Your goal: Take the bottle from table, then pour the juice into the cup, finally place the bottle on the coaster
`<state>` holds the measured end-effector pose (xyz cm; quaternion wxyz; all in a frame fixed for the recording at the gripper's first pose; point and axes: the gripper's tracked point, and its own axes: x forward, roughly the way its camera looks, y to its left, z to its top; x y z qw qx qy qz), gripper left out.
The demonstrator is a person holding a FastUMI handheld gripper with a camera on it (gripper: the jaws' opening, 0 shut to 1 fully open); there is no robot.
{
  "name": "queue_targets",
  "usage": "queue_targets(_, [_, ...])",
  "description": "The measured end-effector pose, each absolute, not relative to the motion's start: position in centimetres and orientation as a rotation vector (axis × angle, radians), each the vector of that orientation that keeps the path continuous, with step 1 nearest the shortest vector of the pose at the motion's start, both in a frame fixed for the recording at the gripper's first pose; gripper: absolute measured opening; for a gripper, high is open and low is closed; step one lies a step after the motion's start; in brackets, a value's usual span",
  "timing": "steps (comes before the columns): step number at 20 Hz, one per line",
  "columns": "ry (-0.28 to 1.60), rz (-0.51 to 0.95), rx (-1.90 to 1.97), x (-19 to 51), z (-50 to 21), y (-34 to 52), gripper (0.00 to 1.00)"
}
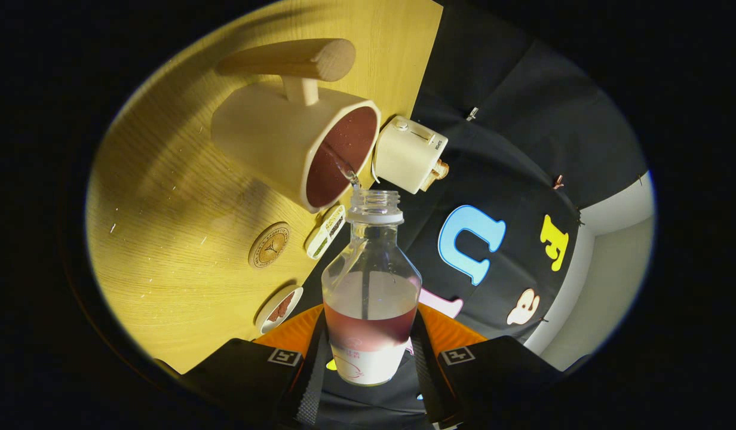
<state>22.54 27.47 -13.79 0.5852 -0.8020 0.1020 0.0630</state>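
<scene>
The claw [368, 358] is clenched on the clear plastic juice bottle [371, 298], one finger pressing each side of its lower body at the label band. The bottle is tipped forward with its uncapped neck aimed at the cream mug [296, 146], which stands on the wooden counter [165, 239] just beyond the bottle mouth. A thin stream of reddish juice arcs from the mouth into the mug, whose inside already shows dark red liquid.

The bottle looks thin-walled and light, roughly half full, so it should flex under a hard squeeze and its weight will shift as the juice runs out. The low, label-level hold seems sound: the wall is straight there, while the shoulder above tapers and would slip.

The whole claw is rolled over, so the counter appears tilted and the bottle leans steeply toward the mug. A round wooden coaster [269, 245] lies on the counter nearer the fingers than the mug, apart from it, with a small white box [408, 154] just beside the mug's rim.
</scene>
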Motion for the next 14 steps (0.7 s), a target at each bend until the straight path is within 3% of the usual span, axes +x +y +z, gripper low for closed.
queue_targets(14, [0.152, 0.164, -1.959, 22.95, -12.80, 27.70, 0.69])
